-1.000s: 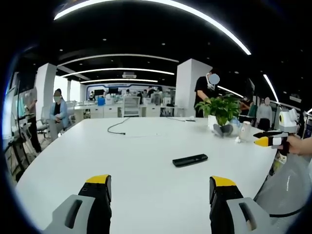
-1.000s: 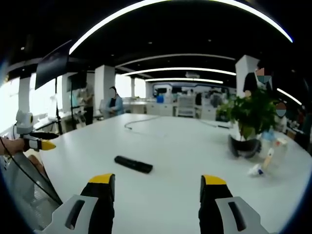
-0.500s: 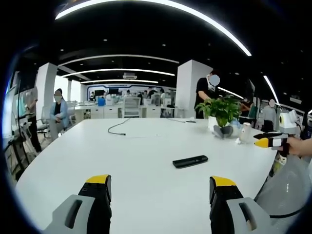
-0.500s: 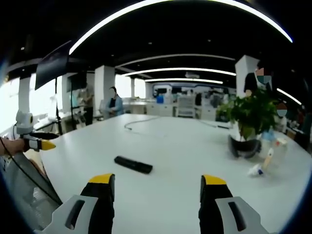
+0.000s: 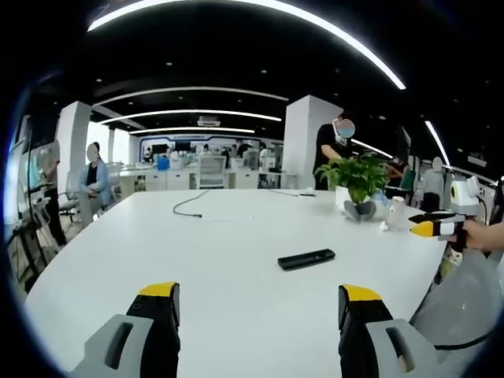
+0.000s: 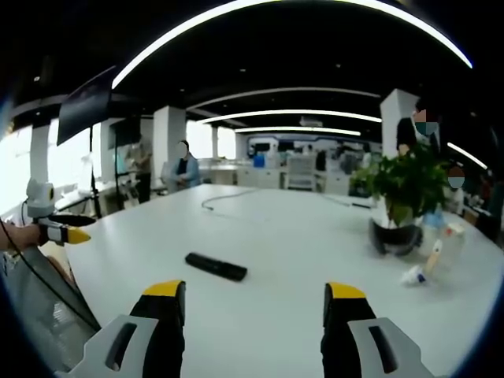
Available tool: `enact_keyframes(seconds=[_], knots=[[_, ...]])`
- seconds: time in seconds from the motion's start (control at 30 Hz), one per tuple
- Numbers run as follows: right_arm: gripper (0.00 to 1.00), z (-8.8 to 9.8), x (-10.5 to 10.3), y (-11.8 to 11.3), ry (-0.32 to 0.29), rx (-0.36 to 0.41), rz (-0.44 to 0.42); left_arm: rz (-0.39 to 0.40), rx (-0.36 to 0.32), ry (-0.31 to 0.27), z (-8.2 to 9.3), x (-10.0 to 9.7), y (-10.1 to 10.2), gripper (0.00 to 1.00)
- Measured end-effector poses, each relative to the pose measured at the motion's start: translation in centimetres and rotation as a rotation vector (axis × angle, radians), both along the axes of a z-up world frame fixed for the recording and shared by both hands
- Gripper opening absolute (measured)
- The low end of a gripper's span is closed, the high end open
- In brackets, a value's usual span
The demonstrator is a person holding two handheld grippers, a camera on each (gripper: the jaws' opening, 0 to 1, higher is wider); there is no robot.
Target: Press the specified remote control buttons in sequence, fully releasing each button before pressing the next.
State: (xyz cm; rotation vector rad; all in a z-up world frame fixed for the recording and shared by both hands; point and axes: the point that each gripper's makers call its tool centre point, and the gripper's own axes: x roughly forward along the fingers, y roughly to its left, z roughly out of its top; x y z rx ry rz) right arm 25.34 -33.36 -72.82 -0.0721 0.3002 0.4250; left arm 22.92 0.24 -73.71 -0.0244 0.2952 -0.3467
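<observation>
A black remote control (image 5: 306, 258) lies flat on the white table (image 5: 197, 260), ahead and a little right of my left gripper (image 5: 260, 295), which is open with nothing between its yellow-tipped jaws. In the right gripper view the same remote control (image 6: 216, 266) lies ahead and left of my right gripper (image 6: 256, 291), also open with nothing in it. Both grippers hover well short of the remote. The right gripper (image 5: 437, 227) shows at the table's right edge in the left gripper view. At the left edge of the right gripper view is the left gripper (image 6: 67, 234).
A potted plant (image 5: 358, 181) stands beyond the remote, with small white items (image 6: 417, 272) beside the plant (image 6: 405, 189). A thin cable (image 5: 189, 206) lies at the table's far side. People stand and sit in the office behind.
</observation>
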Motion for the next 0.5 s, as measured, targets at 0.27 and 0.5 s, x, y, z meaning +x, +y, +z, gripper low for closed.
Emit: enact_keyframes(seconds=[0.27, 0.5], knots=[[0.70, 0.0, 0.0, 0.1, 0.000, -0.001, 0.008, -0.019, 0.014, 0.009, -0.2, -0.1, -0.5, 0.85], [0.69, 0.4, 0.1, -0.2, -0.014, 0.020, -0.004, -0.150, 0.140, 0.036, -0.9, -0.3, -2.8, 0.86]])
